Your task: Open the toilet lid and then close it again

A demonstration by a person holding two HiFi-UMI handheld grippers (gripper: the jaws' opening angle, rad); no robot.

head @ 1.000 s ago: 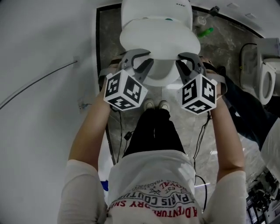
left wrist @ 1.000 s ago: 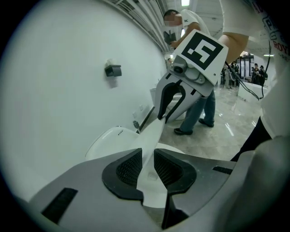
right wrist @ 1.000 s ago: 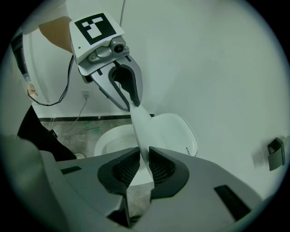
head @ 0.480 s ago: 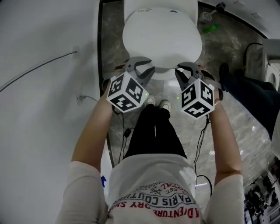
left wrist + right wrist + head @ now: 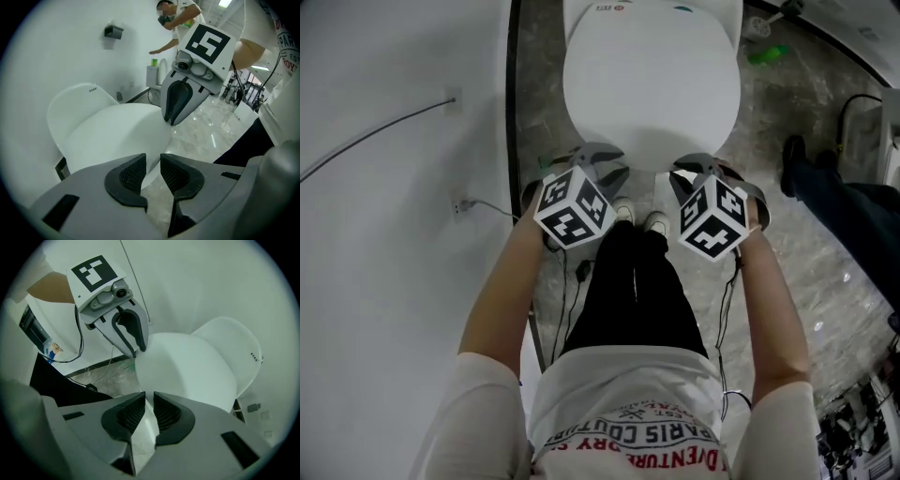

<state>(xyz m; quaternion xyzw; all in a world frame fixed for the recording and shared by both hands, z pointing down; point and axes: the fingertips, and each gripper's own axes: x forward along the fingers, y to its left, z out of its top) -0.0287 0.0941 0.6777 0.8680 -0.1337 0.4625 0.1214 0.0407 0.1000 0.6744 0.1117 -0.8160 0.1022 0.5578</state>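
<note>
The white toilet lid (image 5: 652, 84) lies flat and closed over the bowl. Both grippers are at its front rim. My left gripper (image 5: 609, 171) is open: its jaws have just been opening. In the left gripper view the lid (image 5: 117, 131) has its rim in the gap of the left gripper (image 5: 153, 161), clear of the pads. My right gripper (image 5: 682, 178) keeps a narrow gap. In the right gripper view the lid (image 5: 187, 366) runs into the right gripper (image 5: 149, 399), whose pads sit against the rim. Each gripper view also shows the other gripper's fingers at the rim.
A white wall (image 5: 384, 234) with a thin cable runs along the left. The marble floor (image 5: 787, 262) spreads to the right, with a green bottle (image 5: 769, 54) and another person's leg (image 5: 834, 187). My own shoes (image 5: 637, 220) stand just before the bowl.
The lid has come down from partly raised, with the seat showing beneath, to flat on the bowl. Both grippers sank with its front rim, towards my feet.
</note>
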